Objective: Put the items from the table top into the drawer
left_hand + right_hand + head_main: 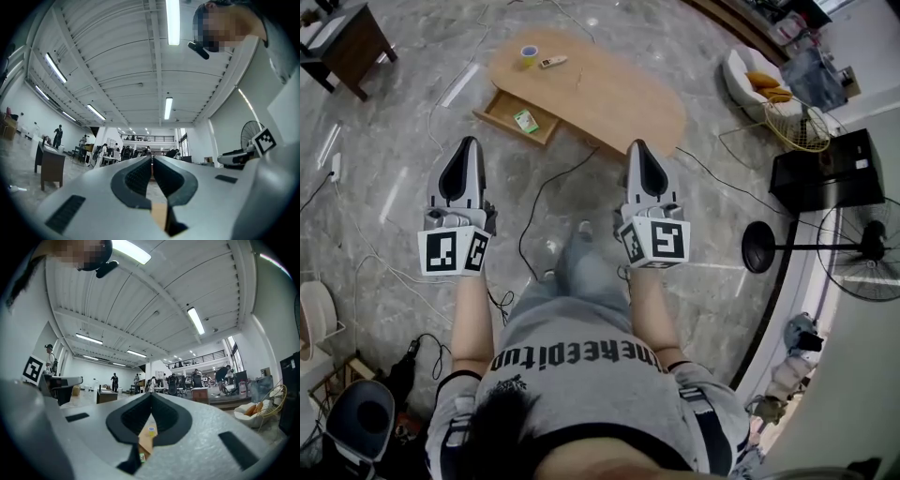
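Note:
A low oval wooden table [609,98] stands on the marble floor ahead of me. On its far left end are a yellow and blue roll [529,55] and a white remote [552,62]. Its drawer [502,110] is pulled out to the left, with a green packet [525,121] inside. My left gripper [468,142] and right gripper [638,146] are held side by side short of the table, both shut and empty. In the left gripper view the left gripper [152,158] has its jaws pressed together. The right gripper [151,396] frames the roll [151,431] below its jaws.
A dark side table [347,42] stands far left. A white chair with orange cushions [757,80], a wire basket [797,127], a black cabinet [825,169] and a floor fan [862,248] line the right side. Cables [546,192] trail over the floor before the table.

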